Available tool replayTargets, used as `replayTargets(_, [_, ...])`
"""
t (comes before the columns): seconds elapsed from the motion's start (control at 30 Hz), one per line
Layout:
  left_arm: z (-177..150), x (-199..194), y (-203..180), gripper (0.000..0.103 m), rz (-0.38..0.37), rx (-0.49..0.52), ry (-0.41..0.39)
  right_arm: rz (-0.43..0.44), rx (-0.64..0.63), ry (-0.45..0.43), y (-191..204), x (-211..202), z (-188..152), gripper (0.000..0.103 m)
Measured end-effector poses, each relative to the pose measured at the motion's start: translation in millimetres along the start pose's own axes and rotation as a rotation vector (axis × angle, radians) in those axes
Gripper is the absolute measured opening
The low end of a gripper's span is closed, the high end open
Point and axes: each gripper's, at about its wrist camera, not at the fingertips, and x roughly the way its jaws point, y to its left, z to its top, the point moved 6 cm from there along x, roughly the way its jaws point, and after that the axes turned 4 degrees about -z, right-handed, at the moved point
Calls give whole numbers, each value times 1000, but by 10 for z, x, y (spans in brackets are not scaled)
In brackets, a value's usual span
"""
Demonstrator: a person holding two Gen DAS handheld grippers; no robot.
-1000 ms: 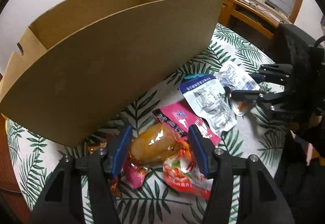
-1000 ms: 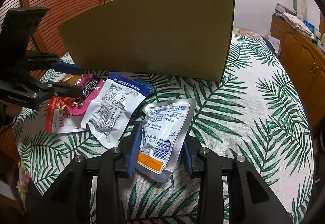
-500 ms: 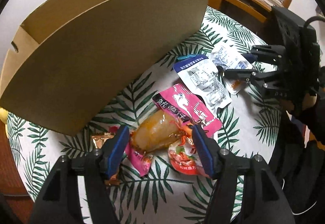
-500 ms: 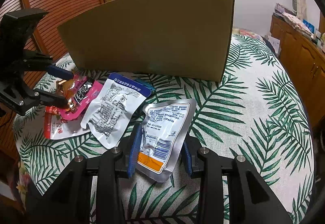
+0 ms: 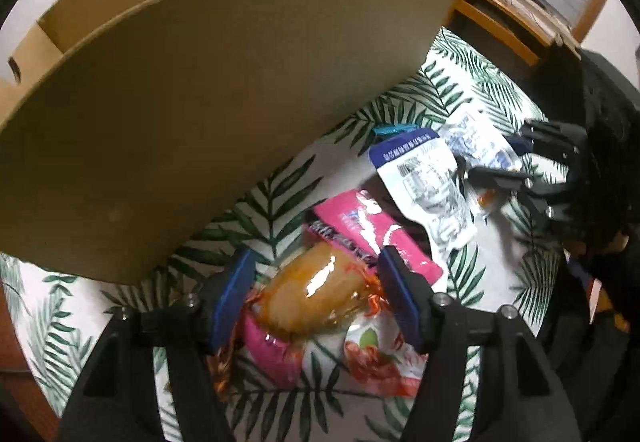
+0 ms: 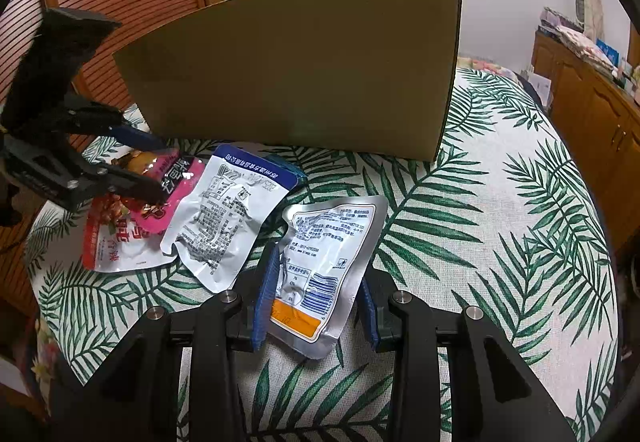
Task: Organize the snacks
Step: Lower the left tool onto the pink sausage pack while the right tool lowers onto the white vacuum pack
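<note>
A: What have your left tongs (image 5: 314,294) got between them?

B: The clear, amber-orange snack pouch (image 5: 316,292) sits between your blue pads (image 5: 234,292). The jaws are closing on it right now, and I cannot tell whether the pads press on it yet. It lies on top of a glossy pink packet (image 5: 362,228) and a red-and-white printed packet (image 5: 380,360), all on the palm-leaf patterned desk (image 5: 492,274).

A: And your right tongs (image 6: 316,298)?

B: Their jaws stand narrow around the silver foil pouch with an orange label (image 6: 326,262), one blue pad against each side edge; it looks gripped. The pouch lies flat on the desk at 6 o'clock in the right wrist view.

A: Where are the other snacks?

B: In that view, the white pouch with a blue top band (image 6: 226,217) lies at 9 o'clock of the silver one, just beside it. The pink packet (image 6: 176,185) and the red-and-white one (image 6: 114,246) lie further toward 9 o'clock, under your left tongs (image 6: 154,167).

A: The box?

B: The open brown cardboard box (image 6: 296,73) stands at 12 o'clock, behind the snacks, its near wall upright.
</note>
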Motion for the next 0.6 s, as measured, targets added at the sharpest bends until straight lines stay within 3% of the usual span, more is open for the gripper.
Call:
replayTargets(0.3, [-80, 42, -93, 56, 5, 16, 10, 6, 3, -1, 2, -4, -12, 36])
replayTargets(0.5, [-172, -50, -148, 48, 56, 9, -48, 1, -1, -1, 1, -2, -14, 36])
replayTargets(0.6, [-223, -126, -229, 38, 63, -5, -101, -1, -3, -1, 5, -2, -15, 36])
